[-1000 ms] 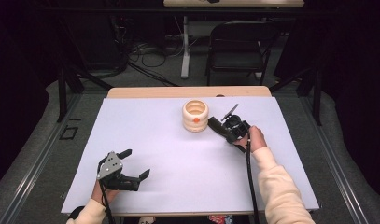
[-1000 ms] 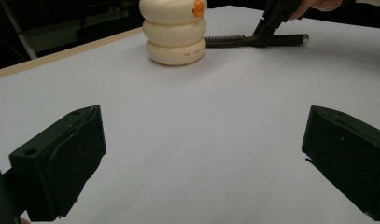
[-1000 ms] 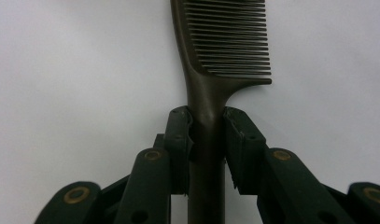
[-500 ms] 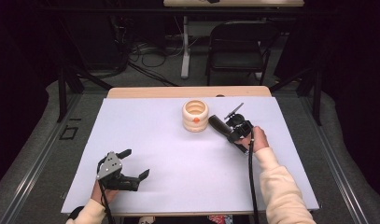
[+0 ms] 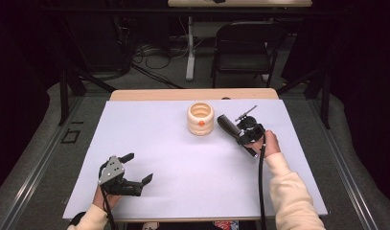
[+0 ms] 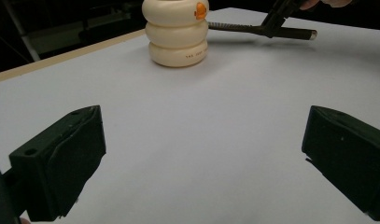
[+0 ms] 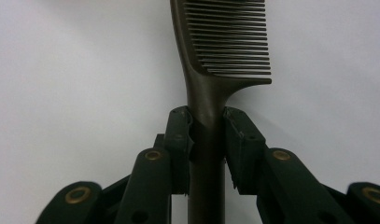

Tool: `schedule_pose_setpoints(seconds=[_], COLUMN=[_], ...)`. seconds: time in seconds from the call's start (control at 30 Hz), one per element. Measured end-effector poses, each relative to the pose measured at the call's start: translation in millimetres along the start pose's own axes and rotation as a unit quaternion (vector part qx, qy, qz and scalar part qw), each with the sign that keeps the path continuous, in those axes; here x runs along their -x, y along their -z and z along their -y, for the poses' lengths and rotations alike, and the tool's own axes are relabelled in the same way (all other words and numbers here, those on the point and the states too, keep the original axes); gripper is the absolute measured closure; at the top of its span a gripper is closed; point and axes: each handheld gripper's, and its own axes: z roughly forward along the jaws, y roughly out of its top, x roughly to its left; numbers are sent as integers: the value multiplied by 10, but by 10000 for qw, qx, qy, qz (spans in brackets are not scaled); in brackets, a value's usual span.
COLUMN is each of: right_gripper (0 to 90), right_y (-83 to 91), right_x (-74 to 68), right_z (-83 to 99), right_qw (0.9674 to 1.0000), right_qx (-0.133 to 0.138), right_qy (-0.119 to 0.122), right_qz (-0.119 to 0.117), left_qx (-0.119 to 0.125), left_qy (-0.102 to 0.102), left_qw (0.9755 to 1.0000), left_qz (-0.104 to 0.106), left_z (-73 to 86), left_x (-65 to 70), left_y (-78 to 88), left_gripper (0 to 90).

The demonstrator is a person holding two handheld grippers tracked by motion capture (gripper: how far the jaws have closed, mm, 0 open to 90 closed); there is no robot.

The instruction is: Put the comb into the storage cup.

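1. Since the earlier high-view frames the right gripper [image 5: 229,128] has drawn back slightly from the cream, ribbed, cup-shaped plastic holder [image 5: 200,119] toward four o'clock; the left gripper [image 5: 135,168] has kept its place near the front edge.
2. In the right gripper view the fingers [image 7: 180,140] are clenched on the handle of a dark brown plastic comb [image 7: 225,46], just below where the teeth begin.
3. The comb's toothed end points toward the holder from its three o'clock side, a little apart from it, low over the white tabletop [image 5: 183,158].
4. The left gripper's fingers [image 6: 61,158] are spread wide with nothing between them, at seven o'clock of the holder and well apart from it.
5. The step in hand seems to be carrying the comb to the holder.
6. The next move likely calls for lifting the comb, tipping it upright over the holder's open mouth and lowering it inside before letting go.
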Motion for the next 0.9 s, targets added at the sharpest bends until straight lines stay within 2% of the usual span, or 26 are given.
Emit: schedule_pose_setpoints(seconds=[0.13, 0.2, 0.23, 0.27, 0.3, 0.4, 0.47, 0.5, 0.7, 0.9], right_gripper=[721, 721, 721, 721, 721, 721, 721, 721, 721, 720], right_y=[49, 52, 65, 61, 80, 115, 118, 136, 167, 150], right_x=[-5, -8, -6, -10, -14, -18, -21, -23, -13, -33], right_z=[20, 40, 43, 53, 54, 71, 84, 88, 120, 141], right_qw=[10000, 9998, 9999, 9997, 9998, 9996, 9991, 9993, 9982, 9979], right_qx=[24, 158, 125, 237, 167, 261, 423, 365, 583, 633], right_qy=[-59, -47, -24, -37, -40, -62, -76, -79, -150, -71], right_qz=[5, -56, -60, -54, -54, -56, -32, -47, -79, -149], left_qx=[21, 10, 5, 4, 10, 21, 21, 21, 13, 12], left_qy=[7, 6, 6, 6, 22, 21, 21, 28, 26, 28], left_qw=[10000, 10000, 10000, 10000, 10000, 10000, 10000, 10000, 10000, 10000], left_qz=[-9, -8, -5, -2, -1, 3, 0, 2, 0, -3], left_z=[1, 0, -1, -1, 0, -1, -1, -1, -1, -1], left_x=[1, 1, 0, -1, 0, 0, 0, 1, 1, 1], left_y=[-2, 2, 4, 4, 5, 6, 6, 5, 5, 5], left_gripper=[0, 0, 0, 0, 0, 0, 0, 0, 0, 0])
